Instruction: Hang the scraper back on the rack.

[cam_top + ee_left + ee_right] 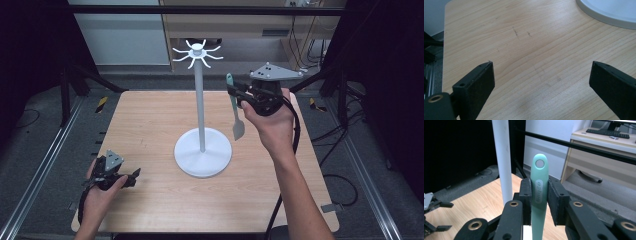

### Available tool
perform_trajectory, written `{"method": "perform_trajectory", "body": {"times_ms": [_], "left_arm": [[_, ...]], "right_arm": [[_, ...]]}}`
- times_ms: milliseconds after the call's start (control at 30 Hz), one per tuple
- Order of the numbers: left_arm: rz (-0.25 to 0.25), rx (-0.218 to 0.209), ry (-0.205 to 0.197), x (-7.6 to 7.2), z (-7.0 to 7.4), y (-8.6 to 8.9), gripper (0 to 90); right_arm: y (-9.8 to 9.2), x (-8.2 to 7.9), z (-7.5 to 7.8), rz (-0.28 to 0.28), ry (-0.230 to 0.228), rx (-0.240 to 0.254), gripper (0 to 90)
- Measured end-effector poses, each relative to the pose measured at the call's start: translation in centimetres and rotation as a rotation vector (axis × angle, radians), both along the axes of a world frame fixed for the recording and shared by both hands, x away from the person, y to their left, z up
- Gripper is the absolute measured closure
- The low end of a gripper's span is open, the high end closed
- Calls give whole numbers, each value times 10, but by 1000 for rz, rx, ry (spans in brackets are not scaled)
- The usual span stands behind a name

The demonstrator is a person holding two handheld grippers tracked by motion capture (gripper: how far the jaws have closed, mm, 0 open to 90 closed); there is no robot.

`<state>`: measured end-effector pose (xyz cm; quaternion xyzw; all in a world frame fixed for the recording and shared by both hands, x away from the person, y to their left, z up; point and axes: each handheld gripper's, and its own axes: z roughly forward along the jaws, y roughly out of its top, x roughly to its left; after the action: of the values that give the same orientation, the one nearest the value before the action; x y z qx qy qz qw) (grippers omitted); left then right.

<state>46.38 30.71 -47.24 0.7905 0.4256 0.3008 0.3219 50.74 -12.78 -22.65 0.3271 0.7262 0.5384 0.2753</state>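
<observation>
A white stand (200, 105) rises from a round base (203, 152) at the table's middle, with several curved hooks (197, 52) at its top. Its pole (502, 160) shows in the right gripper view. My right gripper (235, 91), raised to the right of the pole, is shut on the handle of a mint-green spatula (235, 110) whose grey blade hangs down. The handle (539, 185) stands upright between the pads, its hanging hole above them. My left gripper (134, 176) rests low at the table's front left, open, with only bare wood (536, 62) between its jaws.
The wooden table (150, 120) has a rounded far left corner and metal rails along both sides. The stand's base edge (609, 12) lies ahead and right of the left gripper. A desk with a keyboard (607, 133) stands beyond the table.
</observation>
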Motion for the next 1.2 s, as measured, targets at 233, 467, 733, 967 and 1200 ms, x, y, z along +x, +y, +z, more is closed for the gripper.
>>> {"method": "perform_trajectory", "body": {"times_ms": [233, 467, 733, 967, 1200], "left_arm": [[-2, 2, 3, 0, 0, 0, 59], [-1, -1, 2, 0, 0, 0, 59], [-2, 1, 4, 0, 0, 0, 59], [-2, 0, 3, 0, 0, 0, 59], [-6, 6, 3, 0, 0, -1, 59]], "right_arm": [[5, -7, 8, 13, -20, 3, 744], [5, -12, 13, 21, -25, -3, 744], [6, -17, 19, 28, -44, 3, 744], [10, -21, 23, 37, -53, 5, 744], [12, -24, 27, 43, -65, 7, 744]]}}
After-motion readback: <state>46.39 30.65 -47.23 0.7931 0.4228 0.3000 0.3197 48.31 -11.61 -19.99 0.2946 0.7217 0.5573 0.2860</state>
